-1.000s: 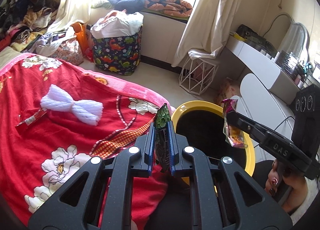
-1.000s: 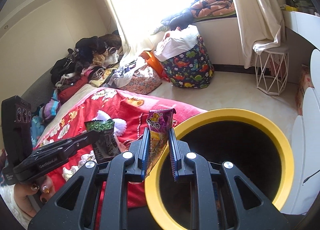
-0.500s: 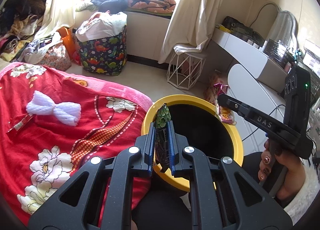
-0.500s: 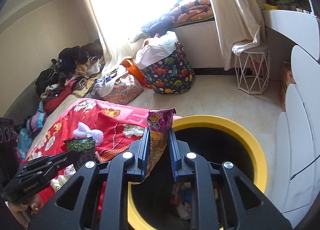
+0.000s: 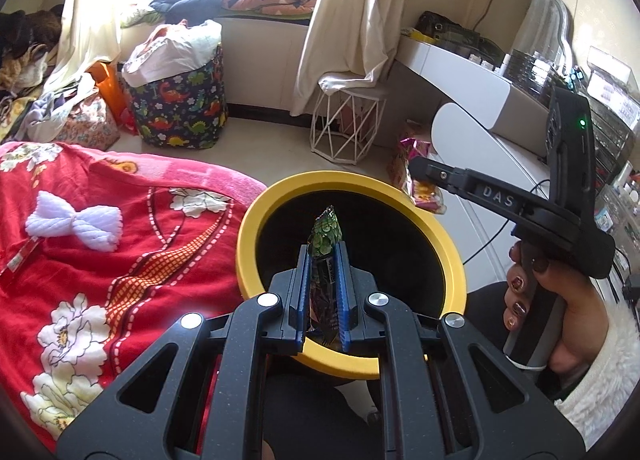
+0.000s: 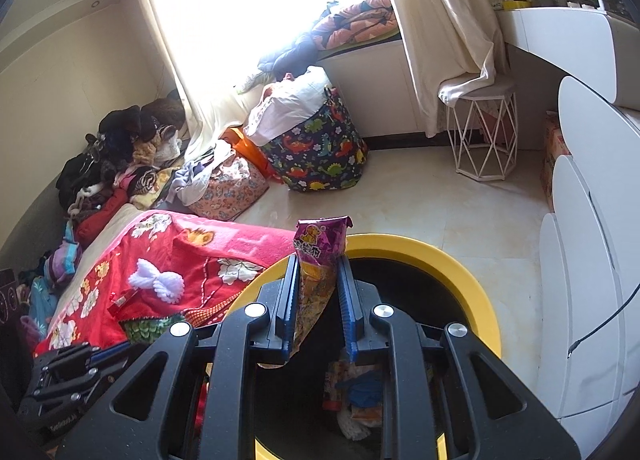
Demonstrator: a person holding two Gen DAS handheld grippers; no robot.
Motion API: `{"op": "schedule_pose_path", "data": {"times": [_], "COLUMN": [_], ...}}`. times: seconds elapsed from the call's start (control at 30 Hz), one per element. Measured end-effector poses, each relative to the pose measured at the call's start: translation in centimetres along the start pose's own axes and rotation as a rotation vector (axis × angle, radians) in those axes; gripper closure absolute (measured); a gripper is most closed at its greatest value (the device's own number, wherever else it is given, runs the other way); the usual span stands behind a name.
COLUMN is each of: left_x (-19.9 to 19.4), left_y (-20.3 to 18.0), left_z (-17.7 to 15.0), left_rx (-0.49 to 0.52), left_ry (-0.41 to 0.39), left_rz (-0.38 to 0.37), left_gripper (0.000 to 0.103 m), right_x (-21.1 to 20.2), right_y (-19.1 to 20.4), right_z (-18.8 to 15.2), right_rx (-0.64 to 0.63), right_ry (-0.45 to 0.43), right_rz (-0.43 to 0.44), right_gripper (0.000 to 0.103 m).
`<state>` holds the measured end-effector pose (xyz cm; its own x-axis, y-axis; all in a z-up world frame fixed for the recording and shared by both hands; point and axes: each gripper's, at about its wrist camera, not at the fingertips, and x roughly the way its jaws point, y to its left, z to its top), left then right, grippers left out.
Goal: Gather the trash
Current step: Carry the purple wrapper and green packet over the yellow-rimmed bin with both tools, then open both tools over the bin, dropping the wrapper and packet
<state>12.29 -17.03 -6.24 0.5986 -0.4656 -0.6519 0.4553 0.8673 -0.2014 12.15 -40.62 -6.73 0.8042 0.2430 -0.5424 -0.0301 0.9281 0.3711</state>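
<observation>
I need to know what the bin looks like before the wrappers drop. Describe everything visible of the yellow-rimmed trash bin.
The trash bin is round, with a thick matte yellow rim, plastic by its look, and a dark inside. It stands open and upright beside the red floral blanket. The right wrist view shows crumpled litter at its bottom. The green wrapper and purple wrapper are held over its mouth.

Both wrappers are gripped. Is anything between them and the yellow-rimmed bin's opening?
Nothing visible. The green wrapper in the left gripper and the purple wrapper in the right gripper sit over the open bin, which has no lid.
</observation>
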Motion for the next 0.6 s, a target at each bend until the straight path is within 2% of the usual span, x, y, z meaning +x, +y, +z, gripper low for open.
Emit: {"op": "schedule_pose_path", "data": {"times": [0.53,0.6], "left_x": [4.2,4.6], "left_y": [-3.3,-3.5], "left_z": [-1.3,-1.5], "left_rx": [0.054,0.057], "left_ry": [0.099,0.113], "left_rz": [-0.08,-0.088], "left_gripper": [0.096,0.096], "right_x": [0.4,0.5], "right_y": [-2.5,-2.8], "right_z": [-0.1,-0.1], "right_rx": [0.07,0.077], "right_ry": [0.002,0.003], "right_rz": [-0.035,-0.038], "right_gripper": [0.083,0.08]}}
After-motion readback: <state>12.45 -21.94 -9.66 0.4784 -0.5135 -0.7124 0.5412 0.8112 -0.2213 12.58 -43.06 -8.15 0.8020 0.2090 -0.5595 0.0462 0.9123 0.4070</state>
